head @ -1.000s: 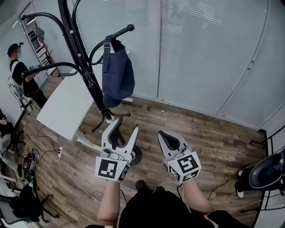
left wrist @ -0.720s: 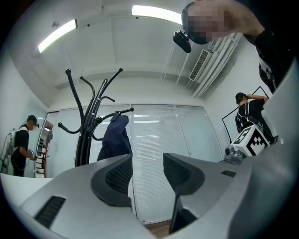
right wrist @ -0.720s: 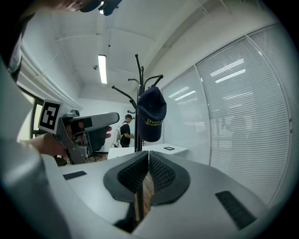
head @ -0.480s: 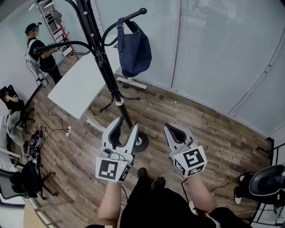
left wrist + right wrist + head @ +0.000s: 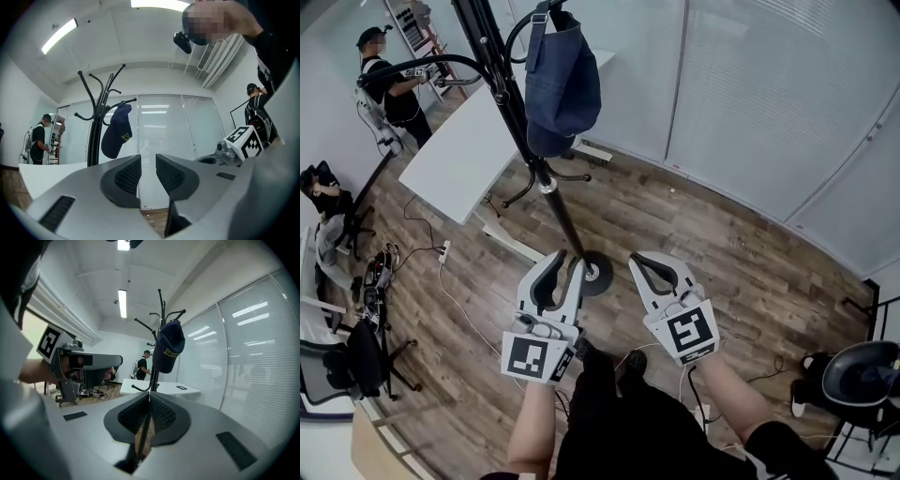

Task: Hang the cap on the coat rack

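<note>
Since a second ago the left tongs [image 5: 568, 259] have been narrowing with nothing between them, and the coat rack [image 5: 511, 103] has shifted so its base on the floor lies just past their tips. In the head view the navy cap [image 5: 562, 80] hangs from a rack hook, well clear of both tongs. The left gripper view shows a bare gap between the pads. In the right gripper view the right tongs [image 5: 149, 401] are closed and empty, with the cap ahead.
</note>
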{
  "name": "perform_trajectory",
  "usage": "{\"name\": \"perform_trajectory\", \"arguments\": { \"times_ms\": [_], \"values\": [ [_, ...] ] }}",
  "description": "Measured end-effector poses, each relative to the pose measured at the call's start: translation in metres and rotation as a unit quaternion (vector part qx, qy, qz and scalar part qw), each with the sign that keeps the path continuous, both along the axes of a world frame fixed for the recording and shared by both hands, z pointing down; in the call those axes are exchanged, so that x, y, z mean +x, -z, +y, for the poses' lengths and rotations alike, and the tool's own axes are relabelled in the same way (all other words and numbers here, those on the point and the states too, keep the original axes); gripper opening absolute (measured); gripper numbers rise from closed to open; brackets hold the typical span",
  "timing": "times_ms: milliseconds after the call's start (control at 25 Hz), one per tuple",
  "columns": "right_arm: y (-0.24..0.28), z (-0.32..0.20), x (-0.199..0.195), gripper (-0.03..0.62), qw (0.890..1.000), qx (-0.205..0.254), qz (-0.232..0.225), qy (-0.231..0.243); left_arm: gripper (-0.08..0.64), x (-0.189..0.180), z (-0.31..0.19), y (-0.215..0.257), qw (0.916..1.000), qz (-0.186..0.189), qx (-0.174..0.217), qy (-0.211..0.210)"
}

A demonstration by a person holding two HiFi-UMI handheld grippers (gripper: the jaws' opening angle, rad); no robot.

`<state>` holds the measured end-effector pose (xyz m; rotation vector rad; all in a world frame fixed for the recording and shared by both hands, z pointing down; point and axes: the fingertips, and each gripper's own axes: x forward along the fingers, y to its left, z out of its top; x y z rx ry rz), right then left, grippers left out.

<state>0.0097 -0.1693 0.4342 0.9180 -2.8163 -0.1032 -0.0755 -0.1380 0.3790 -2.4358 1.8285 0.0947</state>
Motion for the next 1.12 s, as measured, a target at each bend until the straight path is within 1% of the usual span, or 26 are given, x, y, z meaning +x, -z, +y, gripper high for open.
{"name": "perform_trajectory", "arguments": {
  "times_ms": [200,320,440,560,640,720,800,920,1040,1120],
  "values": [
    [-0.008,0.003,-0.005,0.031,0.999,0.039,0.023,0.004,0.098,0.016,0.005,-0.021,0.9996,0.003,-0.024,-0.013],
    [-0.005,0.006,-0.012,0.031,0.998,0.054,0.026,0.017,0.066,0.02,0.005,-0.032,0.9991,-0.002,-0.038,-0.02],
    [0.001,0.011,-0.016,0.031,0.999,0.045,0.005,0.026,0.043,0.02,0.003,-0.038,0.9989,-0.009,-0.042,-0.016],
    [0.008,0.011,-0.017,0.031,0.998,0.053,-0.006,0.033,0.023,0.024,0.001,-0.038,0.9984,-0.003,-0.054,-0.018],
    [0.01,0.013,-0.019,0.029,0.998,0.046,-0.01,0.041,0.018,0.025,-0.001,-0.039,0.9979,0.002,-0.062,-0.019],
    [0.013,0.016,-0.02,0.029,0.998,0.042,-0.024,0.046,0.015,0.026,-0.003,-0.041,0.9977,-0.003,-0.064,-0.021],
    [0.017,0.015,-0.019,0.029,0.997,0.046,-0.036,0.043,0.015,0.027,-0.005,-0.04,0.9979,-0.01,-0.061,-0.022],
    [0.016,0.011,-0.017,0.029,0.998,0.03,-0.044,0.034,0.015,0.029,-0.007,-0.039,0.9979,-0.013,-0.059,-0.022],
    [0.019,0.006,-0.014,0.029,0.997,0.035,-0.06,0.031,0.015,0.03,-0.008,-0.04,0.9978,-0.018,-0.058,-0.024],
    [0.019,0.003,-0.013,0.029,0.997,0.037,-0.06,0.03,0.015,0.031,-0.01,-0.039,0.9978,-0.012,-0.061,-0.025]
  ]
}}
